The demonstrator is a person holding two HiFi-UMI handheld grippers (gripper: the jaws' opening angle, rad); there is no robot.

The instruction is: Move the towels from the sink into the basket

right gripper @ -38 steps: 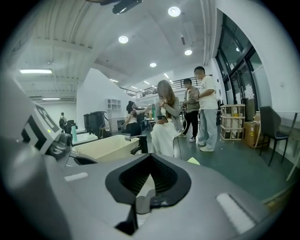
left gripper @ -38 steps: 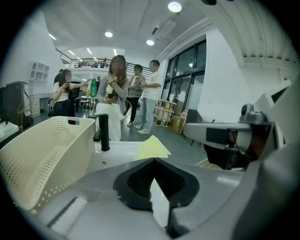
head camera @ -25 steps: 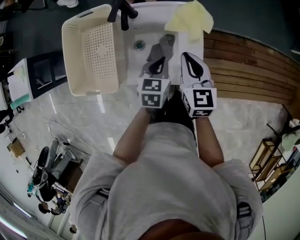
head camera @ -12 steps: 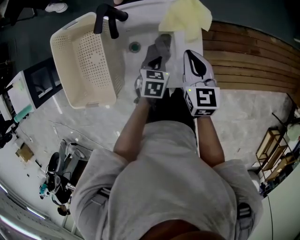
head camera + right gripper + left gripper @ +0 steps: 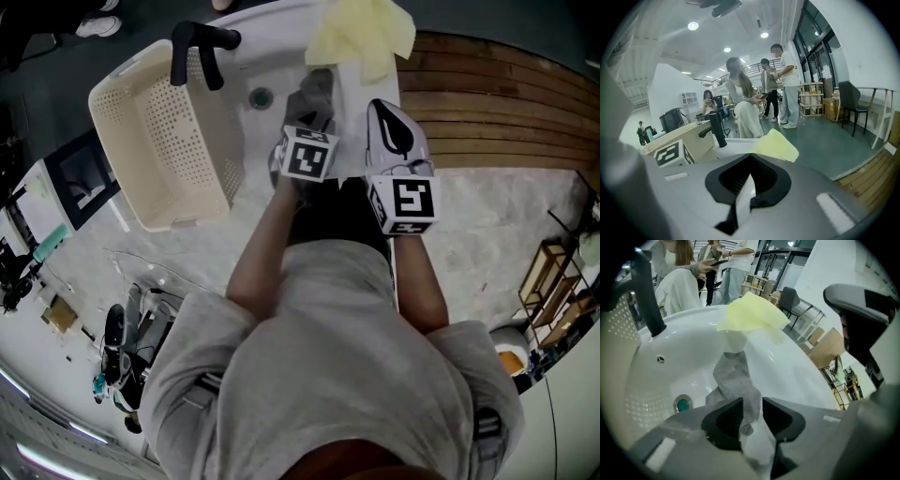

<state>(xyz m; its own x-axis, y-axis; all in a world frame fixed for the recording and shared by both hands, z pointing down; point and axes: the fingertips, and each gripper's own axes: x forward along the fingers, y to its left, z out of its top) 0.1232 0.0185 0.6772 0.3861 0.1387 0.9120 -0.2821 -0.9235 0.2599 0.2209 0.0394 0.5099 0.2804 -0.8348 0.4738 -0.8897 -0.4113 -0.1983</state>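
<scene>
Left gripper [image 5: 752,405]: pointed down into the sink [image 5: 693,350], jaws apart, having just been opening, with a hanging fold of the grey towel [image 5: 736,380] in the gap and no pad pressing it. Right gripper [image 5: 749,158]: beside it at the near rim, jaws together on nothing. Grey towel: on the basin slope by the drain; yellow towel [image 5: 751,315]: draped over the far rim; basket [image 5: 159,141]: left of the sink, no towel visible inside, so I judge nothing moved yet and both towels left.
</scene>
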